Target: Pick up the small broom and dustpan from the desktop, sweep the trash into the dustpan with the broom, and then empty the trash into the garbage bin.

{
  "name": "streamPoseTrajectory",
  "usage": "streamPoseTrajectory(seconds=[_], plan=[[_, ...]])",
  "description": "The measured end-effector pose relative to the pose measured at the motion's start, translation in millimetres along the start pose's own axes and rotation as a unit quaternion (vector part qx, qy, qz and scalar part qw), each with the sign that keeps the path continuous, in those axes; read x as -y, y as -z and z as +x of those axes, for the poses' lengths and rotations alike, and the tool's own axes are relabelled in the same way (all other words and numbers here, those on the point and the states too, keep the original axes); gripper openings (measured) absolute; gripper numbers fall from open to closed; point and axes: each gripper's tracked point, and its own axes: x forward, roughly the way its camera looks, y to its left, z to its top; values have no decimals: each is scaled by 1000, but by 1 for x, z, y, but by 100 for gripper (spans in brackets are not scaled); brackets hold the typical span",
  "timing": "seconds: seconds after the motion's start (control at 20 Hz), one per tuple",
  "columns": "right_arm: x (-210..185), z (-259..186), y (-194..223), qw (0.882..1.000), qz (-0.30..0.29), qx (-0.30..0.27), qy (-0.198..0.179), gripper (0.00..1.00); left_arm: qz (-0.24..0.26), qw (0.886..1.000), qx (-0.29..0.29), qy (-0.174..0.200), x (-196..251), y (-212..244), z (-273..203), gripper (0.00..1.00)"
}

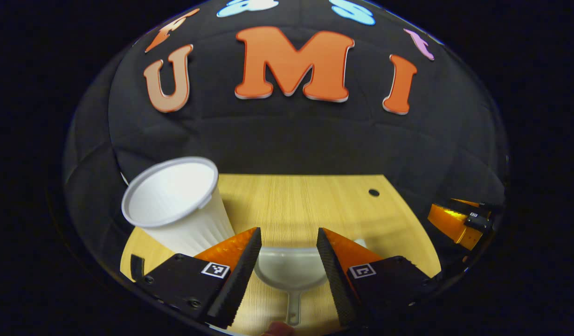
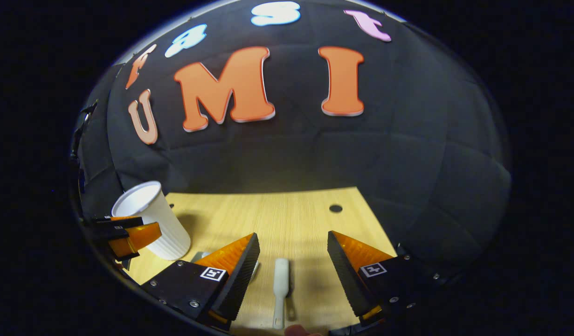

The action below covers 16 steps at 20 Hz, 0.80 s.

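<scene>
Left gripper fingers spread wide above dustpan on counter, holding nothing. Right gripper likewise wide over broom. Cup beside dustpan.

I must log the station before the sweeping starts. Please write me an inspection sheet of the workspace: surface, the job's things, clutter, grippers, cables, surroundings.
Surface: light wooden desktop with a round hole near its far edge.
Job's things: white dustpan lies flat between the left gripper's fingers, handle toward the camera; white broom handle lies between the right gripper's fingers; bristles not seen. White ribbed cup stands at the left, probably the bin.
Clutter: no trash seen.
Grippers: left gripper open, above the dustpan; right gripper open, above the broom handle. Neither grips yet.
Cables: nothing seen.
Surroundings: black cloth wall behind the desktop.
</scene>
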Motion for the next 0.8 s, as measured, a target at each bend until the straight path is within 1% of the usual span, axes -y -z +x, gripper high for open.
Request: streamPoseTrajectory(seconds=[0.05, 0.1, 0.15, 0.2, 0.25, 0.3, 0.35, 0.45, 0.55, 0.6, 0.65, 0.75, 0.8], plan=[[-2, -5, -16, 1000, 1, 28, -4, 88, 8, 999, 48, -4, 48, 31, -59, 80], [-3, -14, -34, 998, 2, 58, -10, 88, 18, 995, 99, -8, 2, 8, -8, 80], [-6, -24, -54, 996, 3, 89, -15, 88, 24, 989, 147, -10, 9, -13, -15, 80], [1, -35, -66, 993, 3, 121, -19, 88, 26, 983, 180, -14, 5, -15, -5, 82], [0, -45, -81, 988, -4, 152, -21, 88, 27, 978, 207, -17, 13, -54, -17, 89], [3, -52, -89, 984, -13, 178, -21, 88, 25, 973, 227, -20, 19, -78, -28, 91], [3, -58, -96, 978, -23, 204, -24, 88, 20, 970, 240, -21, 19, -79, -28, 92], [8, -68, -99, 973, -29, 227, -29, 88, -2, 966, 257, -25, 15, -80, -25, 92], [8, -67, -93, 972, -24, 230, -34, 88, -22, 962, 271, -29, 15, -85, -30, 92], [11, -66, -92, 973, -26, 227, -29, 89, -28, 962, 271, -27, 16, -84, -29, 93], [10, -65, -89, 975, -27, 220, -29, 89, -25, 962, 271, -31, 17, -84, -28, 93], [5, -64, -87, 977, -35, 208, -32, 88, -3, 963, 265, -38, 16, -79, -21, 93], [4, -66, -85, 978, -39, 202, -34, 89, 2, 964, 263, -34, 16, -74, -18, 93]])
